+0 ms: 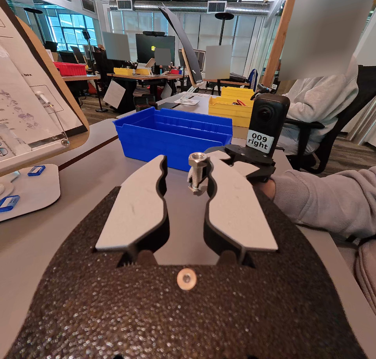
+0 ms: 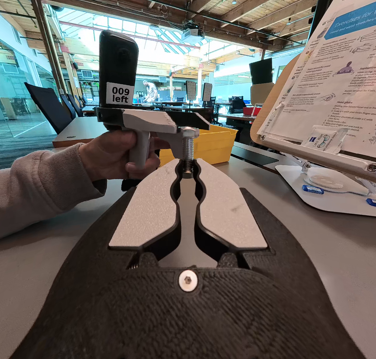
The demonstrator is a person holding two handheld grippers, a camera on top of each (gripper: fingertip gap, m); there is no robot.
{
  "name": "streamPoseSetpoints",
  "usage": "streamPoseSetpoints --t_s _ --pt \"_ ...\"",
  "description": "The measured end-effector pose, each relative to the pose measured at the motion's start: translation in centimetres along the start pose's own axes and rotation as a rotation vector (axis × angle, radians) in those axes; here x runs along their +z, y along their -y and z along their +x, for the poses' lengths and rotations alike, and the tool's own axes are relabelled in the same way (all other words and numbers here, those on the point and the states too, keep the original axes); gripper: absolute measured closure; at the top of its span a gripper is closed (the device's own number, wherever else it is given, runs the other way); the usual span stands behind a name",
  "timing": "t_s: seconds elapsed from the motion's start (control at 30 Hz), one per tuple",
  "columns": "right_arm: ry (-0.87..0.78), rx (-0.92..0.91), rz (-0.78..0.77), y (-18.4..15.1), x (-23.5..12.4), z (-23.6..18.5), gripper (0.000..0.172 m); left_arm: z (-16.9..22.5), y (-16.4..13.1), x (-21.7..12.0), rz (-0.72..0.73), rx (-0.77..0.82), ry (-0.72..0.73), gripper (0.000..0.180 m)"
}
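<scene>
left wrist: faces right gripper (image 1: 198, 178) | right wrist: faces left | shared: bolt (image 2: 188, 145), close

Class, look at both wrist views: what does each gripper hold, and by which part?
Right gripper clamps the silver bolt by its threaded shank. Left gripper is open, holding nothing.

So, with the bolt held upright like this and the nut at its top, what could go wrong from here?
1. The right gripper clamps only the low part of the bolt; a sideways push could tilt it.
2. The left gripper is open around the nut; only one finger is near it, so a grab may miss.
3. A dropped nut could roll off the table.
</scene>
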State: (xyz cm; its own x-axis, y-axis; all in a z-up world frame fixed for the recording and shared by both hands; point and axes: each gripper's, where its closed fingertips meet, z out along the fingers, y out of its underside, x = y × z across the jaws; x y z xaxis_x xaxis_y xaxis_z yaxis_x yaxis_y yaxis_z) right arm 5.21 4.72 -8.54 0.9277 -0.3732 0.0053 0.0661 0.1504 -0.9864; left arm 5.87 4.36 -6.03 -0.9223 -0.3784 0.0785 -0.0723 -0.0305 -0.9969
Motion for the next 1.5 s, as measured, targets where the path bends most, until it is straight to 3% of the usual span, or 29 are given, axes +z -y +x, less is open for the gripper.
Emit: streamPoseSetpoints --t_s 0.8,1.1,1.5 --pt "-0.017 -0.012 0.011 0.2 -0.1 0.2 0.163 -0.4 -0.2 -0.5 -0.021 -0.008 0.009 0.143" --pt "-0.013 -0.019 0.008 0.1 0.0 0.0 0.163 0.2 -0.4 0.7 -0.018 -0.016 0.007 0.142" --pt "-0.020 -0.012 0.009 0.2 -0.1 0.2 0.163 -0.7 -0.3 -0.5 -0.019 -0.028 0.026 0.139"
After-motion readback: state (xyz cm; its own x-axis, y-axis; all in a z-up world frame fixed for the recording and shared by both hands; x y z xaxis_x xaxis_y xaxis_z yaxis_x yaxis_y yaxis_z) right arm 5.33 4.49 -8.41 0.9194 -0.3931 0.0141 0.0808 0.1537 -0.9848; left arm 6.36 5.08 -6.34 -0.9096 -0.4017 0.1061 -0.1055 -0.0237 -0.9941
